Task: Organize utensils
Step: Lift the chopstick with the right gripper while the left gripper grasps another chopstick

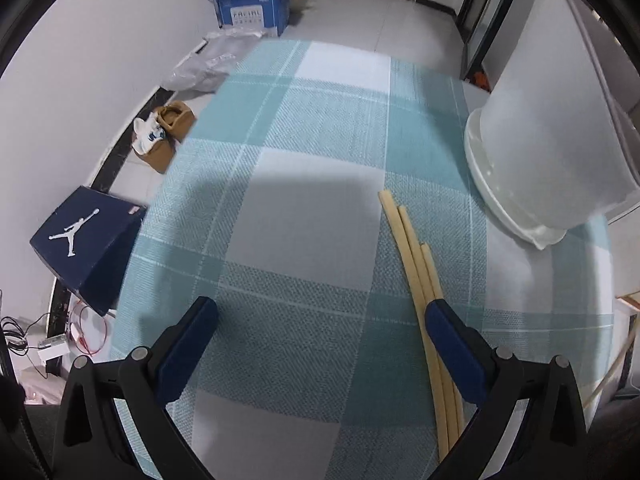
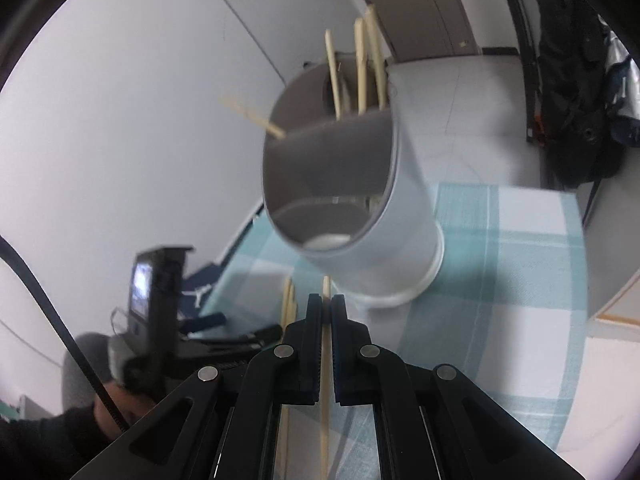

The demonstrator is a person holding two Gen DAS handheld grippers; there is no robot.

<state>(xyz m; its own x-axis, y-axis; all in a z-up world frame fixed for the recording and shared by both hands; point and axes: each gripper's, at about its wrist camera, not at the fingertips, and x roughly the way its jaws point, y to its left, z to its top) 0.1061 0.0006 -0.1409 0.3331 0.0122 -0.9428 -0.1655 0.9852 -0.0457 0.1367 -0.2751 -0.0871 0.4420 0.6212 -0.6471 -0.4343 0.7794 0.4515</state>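
While my right gripper (image 2: 326, 312) is clamped shut on a single chopstick (image 2: 324, 420), whose thin pale shaft runs straight between the two pads and pokes out just past their tips, my left gripper (image 1: 320, 320) hangs wide open over the checked tablecloth (image 1: 304, 152) with nothing between its fingers. Three loose chopsticks (image 1: 416, 264) lie side by side on the cloth, passing under my left gripper's right-hand finger (image 1: 452, 344). Just beyond them stands the white holder (image 2: 384, 216) on its round base, near the cloth's edge. From the right wrist view I look into its mouth: a divider splits it in two, and the far compartment has several chopsticks (image 2: 362, 68) standing in it, one more leaning out to the side, while the near compartment looks bare
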